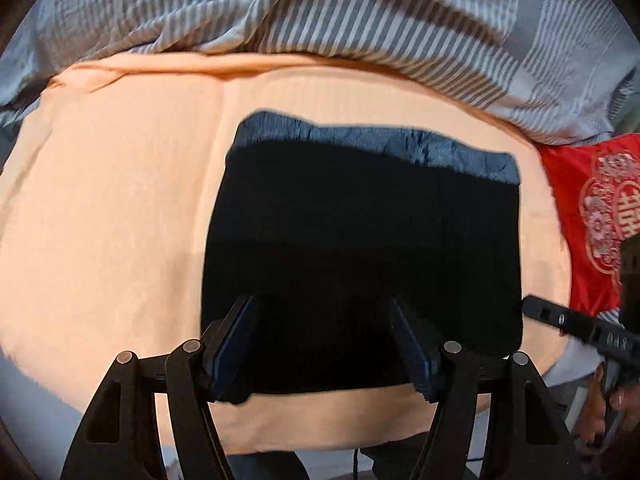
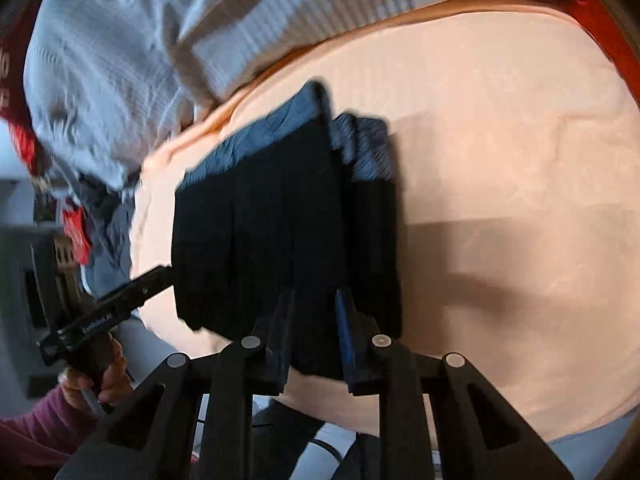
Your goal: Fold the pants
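The dark pants (image 1: 360,248) lie folded into a compact rectangle on a peach sheet (image 1: 112,208), with a blue waistband strip along the far edge. My left gripper (image 1: 322,312) is open and empty, hovering over the near edge of the pants. In the right wrist view the pants (image 2: 280,216) show as a folded stack with blue edges. My right gripper (image 2: 316,300) is partly open and empty above the stack's near edge. The right gripper also shows at the right of the left wrist view (image 1: 576,320).
A rumpled grey striped blanket (image 1: 320,12) lies behind the sheet. A red cushion with a pattern (image 1: 592,208) sits to the right. The left gripper and the hand holding it (image 2: 96,320) show at the left of the right wrist view.
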{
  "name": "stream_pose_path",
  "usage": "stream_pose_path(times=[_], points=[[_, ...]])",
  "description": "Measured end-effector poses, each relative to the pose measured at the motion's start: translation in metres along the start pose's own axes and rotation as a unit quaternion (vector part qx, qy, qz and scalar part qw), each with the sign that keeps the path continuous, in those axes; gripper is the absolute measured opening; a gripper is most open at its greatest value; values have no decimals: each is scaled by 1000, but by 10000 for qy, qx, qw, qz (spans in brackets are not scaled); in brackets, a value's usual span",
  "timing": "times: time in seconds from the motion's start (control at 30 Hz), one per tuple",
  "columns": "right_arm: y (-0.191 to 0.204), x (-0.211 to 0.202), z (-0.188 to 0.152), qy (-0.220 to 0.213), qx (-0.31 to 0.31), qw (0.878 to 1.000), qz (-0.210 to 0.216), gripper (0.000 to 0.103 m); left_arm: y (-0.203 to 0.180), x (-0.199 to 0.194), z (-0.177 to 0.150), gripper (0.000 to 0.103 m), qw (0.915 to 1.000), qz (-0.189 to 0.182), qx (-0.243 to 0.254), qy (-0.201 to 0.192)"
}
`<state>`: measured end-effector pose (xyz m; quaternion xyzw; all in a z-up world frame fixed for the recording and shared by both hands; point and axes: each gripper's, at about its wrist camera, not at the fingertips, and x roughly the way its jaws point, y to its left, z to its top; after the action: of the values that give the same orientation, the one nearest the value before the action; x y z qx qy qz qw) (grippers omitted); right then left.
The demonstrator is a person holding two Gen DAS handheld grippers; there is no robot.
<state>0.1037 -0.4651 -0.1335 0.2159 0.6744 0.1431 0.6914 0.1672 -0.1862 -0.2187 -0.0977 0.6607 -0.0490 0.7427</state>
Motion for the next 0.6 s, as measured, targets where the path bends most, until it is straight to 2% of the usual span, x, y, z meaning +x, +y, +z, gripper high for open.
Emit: stream_pose_path(times=[0.07, 0.17, 0.27, 0.33, 0.43, 0.47, 0.53, 0.6], points=[[7, 9, -5, 166, -138, 9997, -116, 23, -2, 2, -10, 69, 9999, 156, -48, 13], [8, 22, -12, 286, -462, 9971, -533, 22, -8, 11, -18, 69, 9988, 487, -21, 82], [4, 22, -15, 260, -383, 9972, -590, 22, -11, 8, -26, 70, 9975, 696, 88, 82], [6, 17, -18, 197, -395, 9967, -685, 23, -12, 7, -31, 87, 9965, 820, 174, 75], [11, 14, -26, 86, -353, 9952, -907, 25, -14, 5, -38, 88, 9958, 848, 342, 68], [14, 14, -29, 40, -349, 9947, -967, 27, -14, 5, -42, 88, 9953, 872, 404, 107], [23, 11, -37, -88, -316, 9931, -1129, 48, -13, 4, -47, 88, 9948, 893, 455, 159], [32, 9, -44, -165, -309, 9914, -1258, 61, -12, 1, -52, 88, 9941, 938, 519, 169]])
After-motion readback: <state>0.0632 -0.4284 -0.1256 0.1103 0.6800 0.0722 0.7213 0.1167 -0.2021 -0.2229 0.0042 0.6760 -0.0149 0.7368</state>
